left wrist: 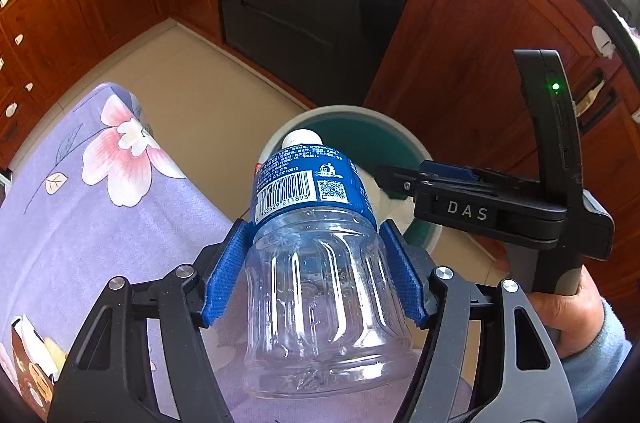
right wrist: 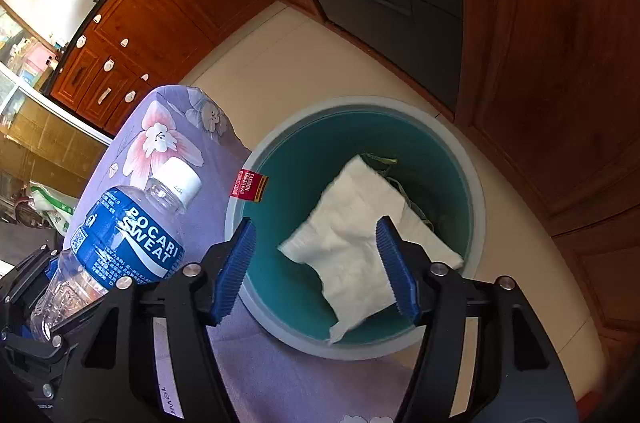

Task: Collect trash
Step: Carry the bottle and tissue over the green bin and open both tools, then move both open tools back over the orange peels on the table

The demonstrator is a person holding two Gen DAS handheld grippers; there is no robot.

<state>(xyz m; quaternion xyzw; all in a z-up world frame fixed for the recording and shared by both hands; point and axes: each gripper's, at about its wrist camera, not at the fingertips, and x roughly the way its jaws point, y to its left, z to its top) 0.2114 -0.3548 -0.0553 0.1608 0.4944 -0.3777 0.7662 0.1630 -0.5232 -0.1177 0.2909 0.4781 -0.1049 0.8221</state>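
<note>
My left gripper (left wrist: 314, 263) is shut on an empty clear plastic bottle (left wrist: 320, 287) with a blue label and white cap, held over the table edge with its cap toward the bin (left wrist: 416, 143). The bottle also shows in the right wrist view (right wrist: 132, 239). My right gripper (right wrist: 316, 263) is open and empty above the round teal bin (right wrist: 476, 207). A white tissue (right wrist: 356, 239) is in the bin below its fingers; I cannot tell whether it is falling or lying there. In the left wrist view the right gripper (left wrist: 390, 183) reaches over the bin from the right.
The table has a purple flowered cloth (left wrist: 100, 191). The bin stands on the beige tile floor (left wrist: 208, 79) beside the table, with a red tag (right wrist: 248, 186) on its rim. Red-brown wooden cabinets (left wrist: 472, 35) and a black oven (left wrist: 316, 3) surround the floor.
</note>
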